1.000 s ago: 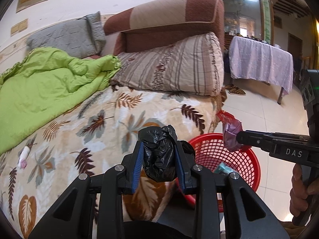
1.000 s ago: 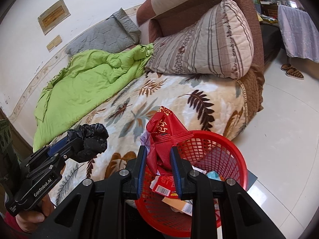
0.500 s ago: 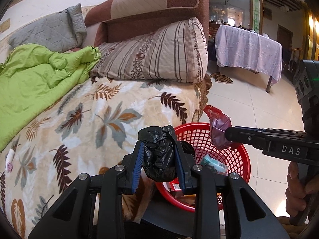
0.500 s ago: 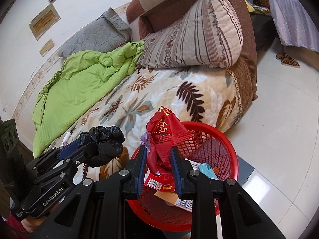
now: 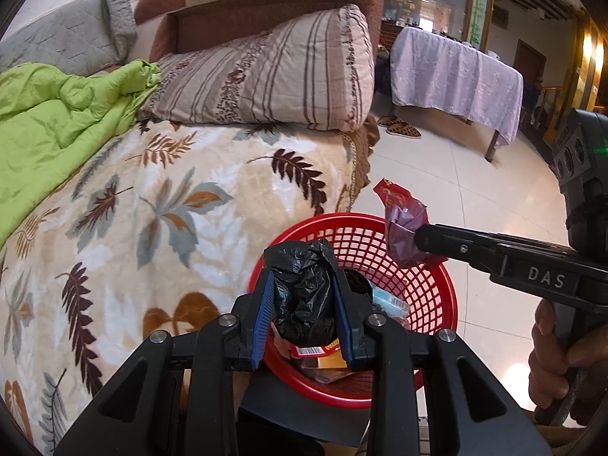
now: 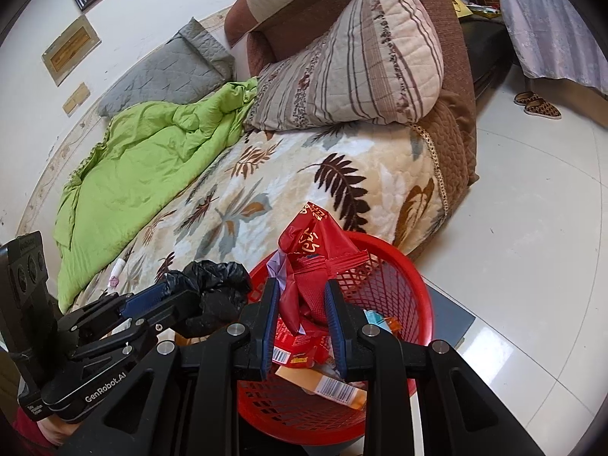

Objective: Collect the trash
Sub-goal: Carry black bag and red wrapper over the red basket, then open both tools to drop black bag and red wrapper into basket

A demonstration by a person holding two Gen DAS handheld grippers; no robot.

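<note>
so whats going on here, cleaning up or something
Someone is collecting trash with a handheld gripper in each hand. The left gripper is shut on a crumpled black plastic bag, and the right gripper is shut on a red snack wrapper. Both are held over a red mesh basket on the floor beside the bed, which already has wrappers in it. Nothing has been dropped yet.
</note>
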